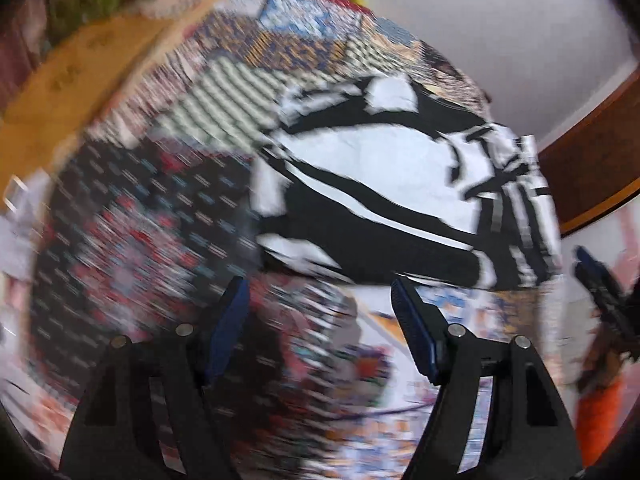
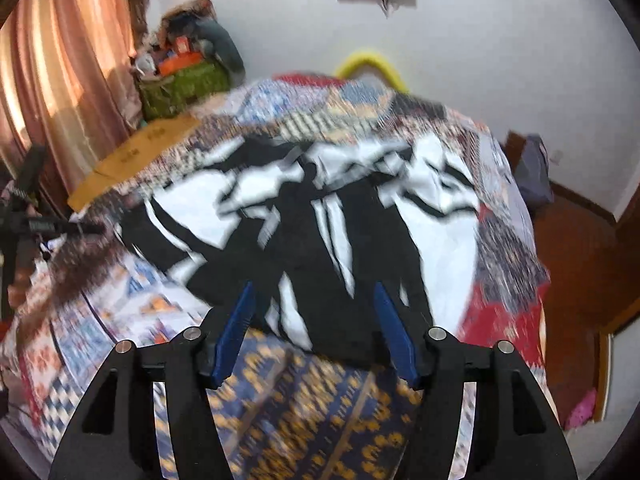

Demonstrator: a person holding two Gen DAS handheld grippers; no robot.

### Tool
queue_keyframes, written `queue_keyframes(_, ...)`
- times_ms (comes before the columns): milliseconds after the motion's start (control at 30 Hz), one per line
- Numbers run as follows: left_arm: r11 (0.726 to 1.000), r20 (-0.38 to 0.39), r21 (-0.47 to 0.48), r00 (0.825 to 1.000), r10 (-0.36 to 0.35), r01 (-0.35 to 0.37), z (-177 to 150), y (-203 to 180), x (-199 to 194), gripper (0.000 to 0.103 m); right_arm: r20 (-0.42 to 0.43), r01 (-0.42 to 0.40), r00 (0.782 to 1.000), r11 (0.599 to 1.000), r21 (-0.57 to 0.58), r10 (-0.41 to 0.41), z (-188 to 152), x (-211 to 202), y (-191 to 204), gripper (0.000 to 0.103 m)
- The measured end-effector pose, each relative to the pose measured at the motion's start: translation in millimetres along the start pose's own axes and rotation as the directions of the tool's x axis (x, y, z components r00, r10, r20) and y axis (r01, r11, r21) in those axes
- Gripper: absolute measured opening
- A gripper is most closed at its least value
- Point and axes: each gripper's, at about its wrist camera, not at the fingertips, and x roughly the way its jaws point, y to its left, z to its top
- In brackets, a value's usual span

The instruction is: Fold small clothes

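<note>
Left wrist view: a patchwork quilt (image 1: pixel 132 216) covers the bed, and a black-and-white garment (image 1: pixel 384 184) lies spread on it. The left gripper (image 1: pixel 320 292) hovers near its edge, fingers apart, empty.

Right wrist view: white wall (image 2: pixel 480 40), pink curtain (image 2: pixel 68 72). The right gripper (image 2: pixel 314 296), fingers apart, sits over the garment's (image 2: pixel 304 216) near edge.

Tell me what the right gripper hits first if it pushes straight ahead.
Most likely the near black edge of the black-and-white garment: the open right gripper points straight at it, though blur leaves depth uncertain.
</note>
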Motion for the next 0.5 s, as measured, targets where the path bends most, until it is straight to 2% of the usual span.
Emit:
queue_keyframes(133, 0.987, -0.056, -0.079, 0.988, -0.143, 0.139, -9, -9, 19, 0.072, 0.008, -0.036, 0.999, 0.999, -0.02, 0.036, 12, 20, 20, 0.059)
queue_keyframes(233, 0.969, -0.078, -0.139, 0.973, -0.216, 0.204, -11, -12, 35, 0.072, -0.029, -0.054, 0.998, 0.998, -0.018, 0.054, 13, 44, 29, 0.059)
queue_keyframes(300, 0.96, -0.053, -0.17, 0.971, -0.234, 0.222, -8, -12, 40, 0.072, -0.07, -0.072, 0.995, 0.997, -0.004, 0.071, 12, 67, 31, 0.059)
queue_keyframes(433, 0.931, -0.016, -0.23, 0.955, -0.297, 0.285, 4, -6, 54, 0.073, -0.145, -0.073, 0.987, 0.997, 0.018, 0.075, 0, 96, 30, 0.059)
queue_keyframes(500, 0.911, 0.001, -0.266, 0.945, -0.326, 0.315, 13, -1, 60, 0.074, -0.148, -0.077, 0.986, 0.997, 0.016, 0.079, -5, 103, 31, 0.062)
